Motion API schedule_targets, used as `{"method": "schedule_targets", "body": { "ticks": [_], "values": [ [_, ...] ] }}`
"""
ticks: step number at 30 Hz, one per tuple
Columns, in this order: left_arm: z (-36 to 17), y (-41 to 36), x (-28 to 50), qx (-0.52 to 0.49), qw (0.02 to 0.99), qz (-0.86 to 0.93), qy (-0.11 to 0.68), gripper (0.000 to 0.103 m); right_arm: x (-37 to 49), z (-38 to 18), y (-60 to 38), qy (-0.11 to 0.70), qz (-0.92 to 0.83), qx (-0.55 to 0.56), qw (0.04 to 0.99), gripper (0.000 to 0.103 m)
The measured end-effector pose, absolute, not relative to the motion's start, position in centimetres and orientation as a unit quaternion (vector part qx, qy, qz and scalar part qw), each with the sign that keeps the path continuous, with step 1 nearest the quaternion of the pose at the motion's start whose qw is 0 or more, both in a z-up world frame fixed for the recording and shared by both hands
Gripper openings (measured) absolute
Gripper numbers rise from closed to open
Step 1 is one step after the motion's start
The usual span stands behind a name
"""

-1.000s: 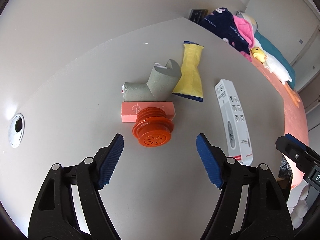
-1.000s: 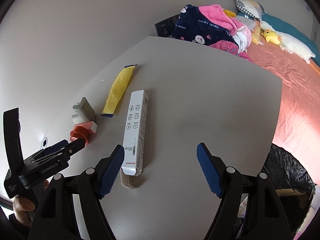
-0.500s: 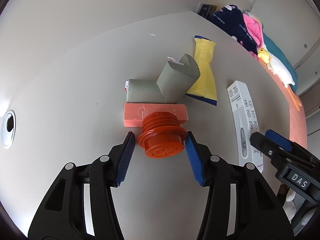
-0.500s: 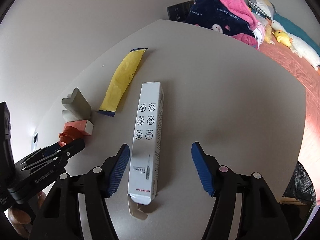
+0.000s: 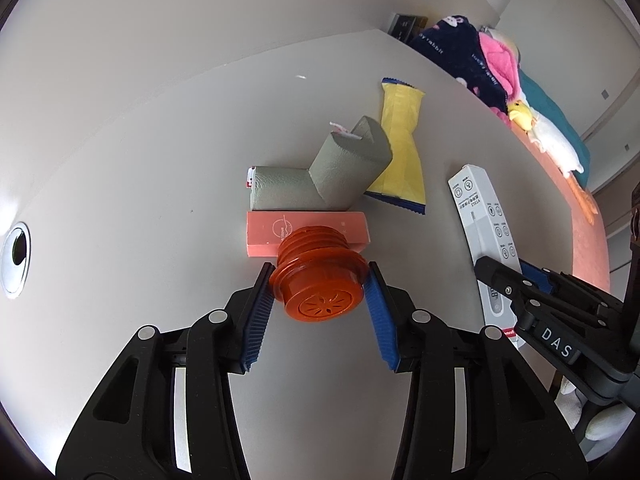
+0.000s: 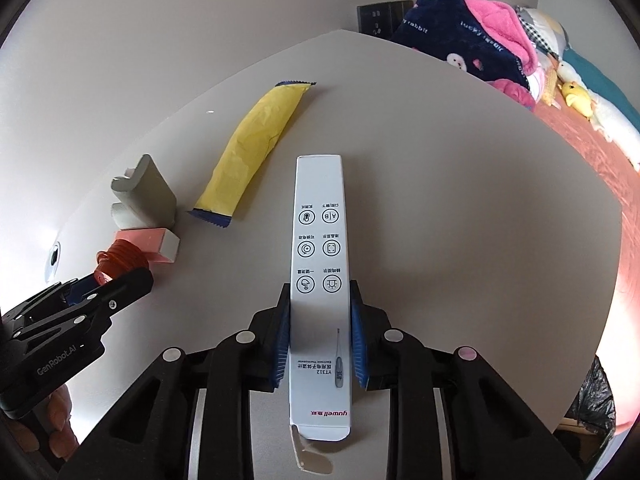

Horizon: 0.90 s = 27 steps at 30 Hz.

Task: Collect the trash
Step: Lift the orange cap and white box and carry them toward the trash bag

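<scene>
A grey worktop (image 6: 460,184) is filling most of both views, with a round metal-ringed cable hole (image 5: 16,254) sitting near its left edge. Behind its far corner a dark wall socket panel (image 6: 380,14) is showing against the pale wall. Beyond the right edge a bed with a salmon-pink sheet (image 6: 600,152) is carrying a heaped navy blanket (image 6: 452,36) (printed with white lettering), a bright pink fleece (image 6: 508,24) and a yellow-and-white plush duck (image 5: 540,128) lying lengthwise.

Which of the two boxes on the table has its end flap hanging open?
The long white thermometer box, between the right gripper's closing jaws; its near flap hangs open. The short pink box behind the orange cap looks closed.
</scene>
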<state>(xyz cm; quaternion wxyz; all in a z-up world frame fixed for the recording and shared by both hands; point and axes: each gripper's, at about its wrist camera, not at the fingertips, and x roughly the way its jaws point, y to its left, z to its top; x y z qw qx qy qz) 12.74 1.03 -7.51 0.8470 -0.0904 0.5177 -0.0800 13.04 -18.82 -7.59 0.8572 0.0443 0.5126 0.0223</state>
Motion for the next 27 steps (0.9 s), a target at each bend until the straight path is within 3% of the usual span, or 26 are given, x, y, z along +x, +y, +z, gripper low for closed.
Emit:
{"method": "schedule_targets", "body": {
  "ticks": [27],
  "values": [
    [-2.4, -6.3, 10.8, -0.053, 0.860, -0.164, 0.480, 0.045, 7.3, -1.1, -24.9, 0.456, -0.015, 0.091, 0.885, 0.027]
  ]
}}
